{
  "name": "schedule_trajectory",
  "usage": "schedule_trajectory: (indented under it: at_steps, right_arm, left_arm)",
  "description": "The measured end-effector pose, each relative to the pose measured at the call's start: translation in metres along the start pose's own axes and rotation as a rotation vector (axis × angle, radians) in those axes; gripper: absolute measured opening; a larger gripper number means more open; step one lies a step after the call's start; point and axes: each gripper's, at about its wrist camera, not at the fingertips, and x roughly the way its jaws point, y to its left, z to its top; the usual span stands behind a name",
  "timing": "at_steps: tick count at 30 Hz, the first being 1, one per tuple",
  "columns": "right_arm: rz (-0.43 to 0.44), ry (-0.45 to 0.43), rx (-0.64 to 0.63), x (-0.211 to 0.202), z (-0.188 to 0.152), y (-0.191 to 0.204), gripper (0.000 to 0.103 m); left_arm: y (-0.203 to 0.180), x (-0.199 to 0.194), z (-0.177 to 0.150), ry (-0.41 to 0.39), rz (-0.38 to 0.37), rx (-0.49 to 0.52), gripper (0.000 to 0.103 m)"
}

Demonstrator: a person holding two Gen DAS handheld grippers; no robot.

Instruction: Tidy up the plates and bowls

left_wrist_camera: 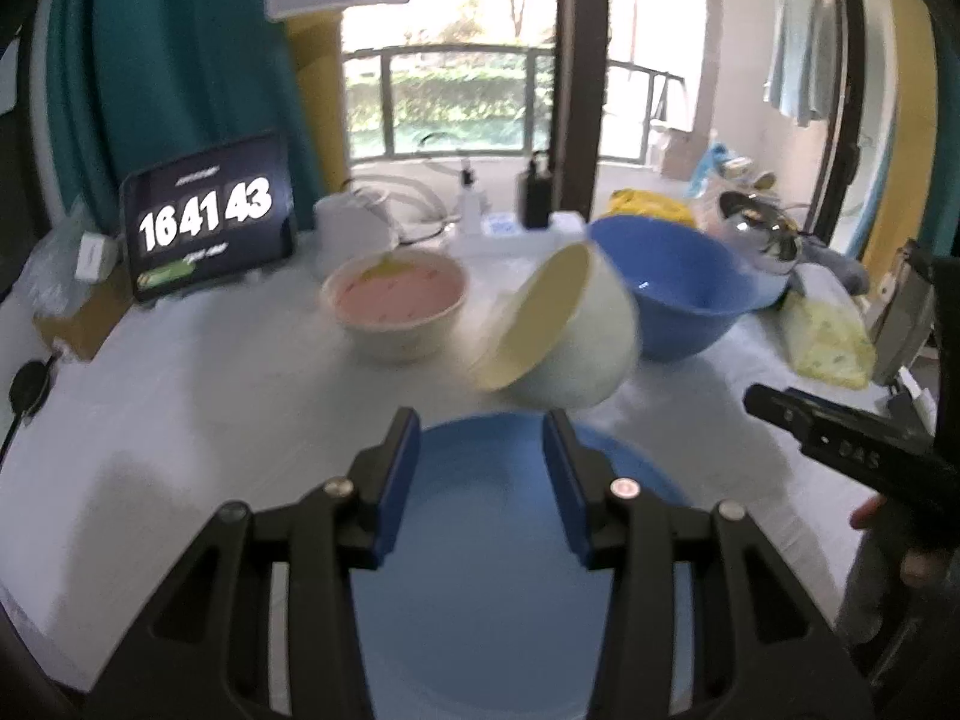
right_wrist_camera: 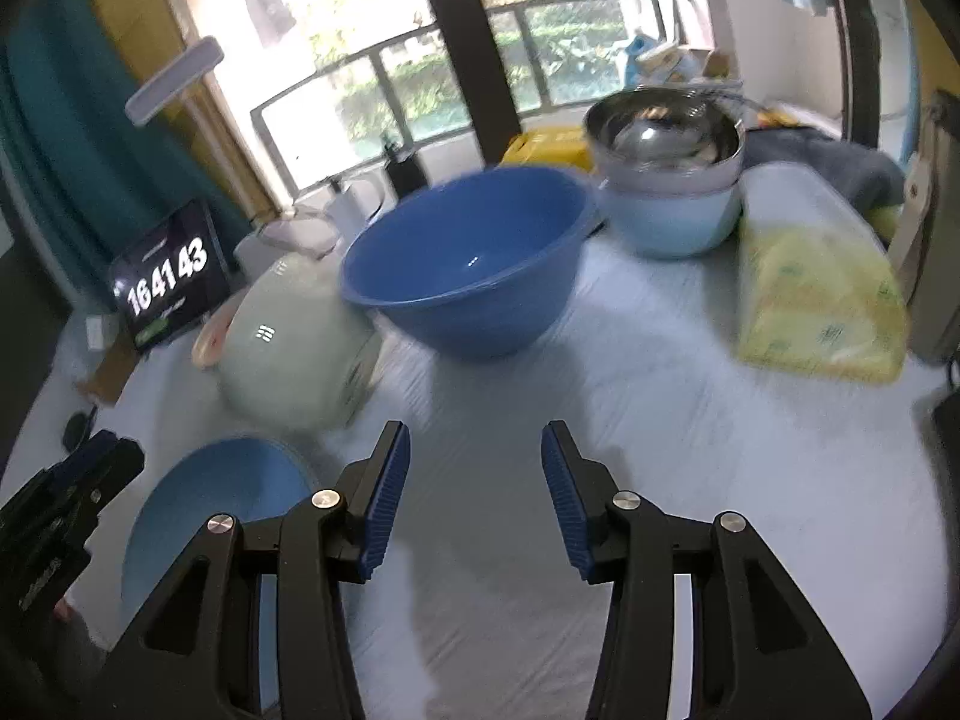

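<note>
Green bowl (left_wrist_camera: 558, 330) lies tipped on its side on the desk (right_wrist_camera: 600, 396), just ahead-left of my right claw (right_wrist_camera: 475, 498); both claws stand apart, empty. I'd right it by the rim, gently. Left claw (left_wrist_camera: 480, 480) hangs over the blue plate (left_wrist_camera: 474, 588).

The right claw (right_wrist_camera: 475, 498) stands open over bare bench (right_wrist_camera: 660, 420). Ahead, a pale green bowl (right_wrist_camera: 294, 348) tips on its side against a blue bowl (right_wrist_camera: 468, 258).

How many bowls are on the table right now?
5 visible: pink bowl at the back left, green bowl tipped on its side beside it, big blue bowl mid-table, and a steel bowl nested in a pale blue bowl behind. More may be stacked inside.
</note>
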Motion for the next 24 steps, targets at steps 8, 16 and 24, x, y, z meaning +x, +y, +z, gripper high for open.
schedule_trajectory:
  at_steps: [8,16,24]
  right_arm:
    - [0.016,0.071,-0.018,0.010,-0.031,0.033,0.048]
    - [0.014,0.113,-0.005,0.016,-0.046,0.049,0.048]
    - [0.000,0.163,-0.005,0.022,-0.062,0.062,0.048]
  left_arm:
    - [0.031,0.003,-0.022,0.048,0.010,-0.009,0.044]
    - [0.047,0.003,-0.042,0.049,0.057,0.020,0.044]
    - [0.063,0.030,-0.058,0.172,-0.027,-0.037,0.044]
